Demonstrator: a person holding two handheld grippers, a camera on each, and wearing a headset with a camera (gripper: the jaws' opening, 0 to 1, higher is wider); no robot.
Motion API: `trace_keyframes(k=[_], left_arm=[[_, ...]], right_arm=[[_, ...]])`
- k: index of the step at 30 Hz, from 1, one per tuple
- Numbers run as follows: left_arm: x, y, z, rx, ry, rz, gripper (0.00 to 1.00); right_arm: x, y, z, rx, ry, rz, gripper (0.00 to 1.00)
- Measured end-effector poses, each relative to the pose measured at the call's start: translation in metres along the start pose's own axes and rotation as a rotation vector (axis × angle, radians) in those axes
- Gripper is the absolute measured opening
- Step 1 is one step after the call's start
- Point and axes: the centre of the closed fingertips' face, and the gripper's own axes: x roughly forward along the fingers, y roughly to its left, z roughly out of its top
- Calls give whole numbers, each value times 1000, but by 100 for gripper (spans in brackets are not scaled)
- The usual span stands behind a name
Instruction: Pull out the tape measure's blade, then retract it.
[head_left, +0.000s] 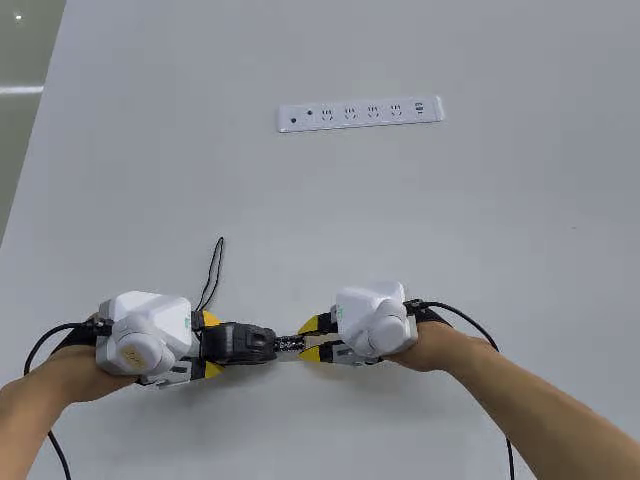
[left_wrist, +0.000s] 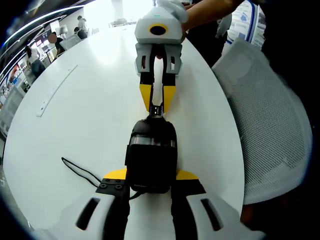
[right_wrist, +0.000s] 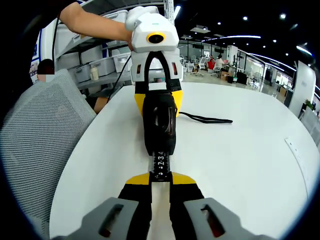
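While pinching the short drawn-out blade (right_wrist: 160, 162) between narrow fingers of the right gripper (right_wrist: 160, 177), points straight at the left gripper (right_wrist: 157, 95), clamped across the black tape measure (right_wrist: 160, 117). Held low over the white tabletop (head_left: 450, 220) at lower centre of the head view, forearms entering from the bottom corners. Trails a black cord (head_left: 212, 275) up-frame from the case. Farther up, near top centre: white power strip (head_left: 360, 113). Beside the tabletop in the left gripper view: grey mesh chair (left_wrist: 265, 115).
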Motion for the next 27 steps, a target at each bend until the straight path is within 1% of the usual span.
trace_keyframes(k=[10,27], left_arm=[[0,0,0,-4,1,2,27],[0,-1,0,-10,-1,2,27]], right_arm=[[-4,-1,-2,-14,3,-1,10],[-12,-1,-7,-16,8,-4,10]])
